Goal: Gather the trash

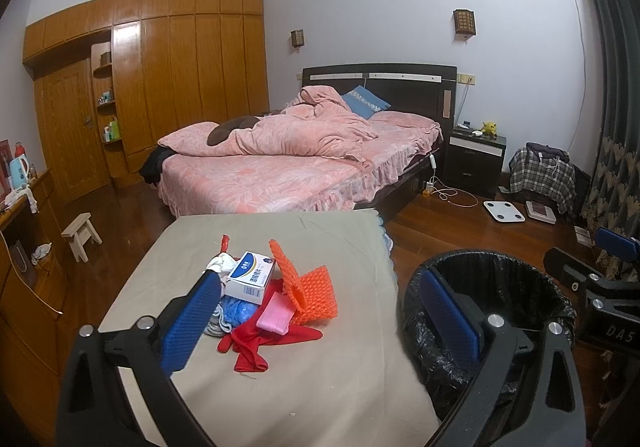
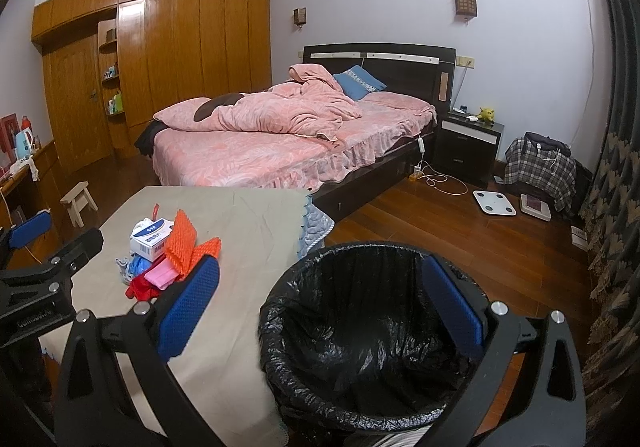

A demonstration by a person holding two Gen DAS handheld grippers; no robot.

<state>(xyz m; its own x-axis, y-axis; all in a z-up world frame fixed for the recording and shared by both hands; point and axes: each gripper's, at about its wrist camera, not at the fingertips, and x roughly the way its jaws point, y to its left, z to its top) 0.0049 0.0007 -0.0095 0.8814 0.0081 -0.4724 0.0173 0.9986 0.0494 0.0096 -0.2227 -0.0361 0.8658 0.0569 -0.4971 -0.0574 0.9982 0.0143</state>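
Lower centre of frame: orange mesh sheet (image 1: pixel 308 287) atop trash pile, probably light, floppy; best pinched at raised edge. Left gripper (image 1: pixel 320 311), right gripper (image 2: pixel 324 303) wide, empty.

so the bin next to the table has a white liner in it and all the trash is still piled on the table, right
Not quite: the liner is black, not white. The right wrist view looks straight into the bin and shows a glossy black bag folded over its rim. The rest holds: the bin stands beside the table, and the trash pile, with its white box and orange foam, is still on the table.
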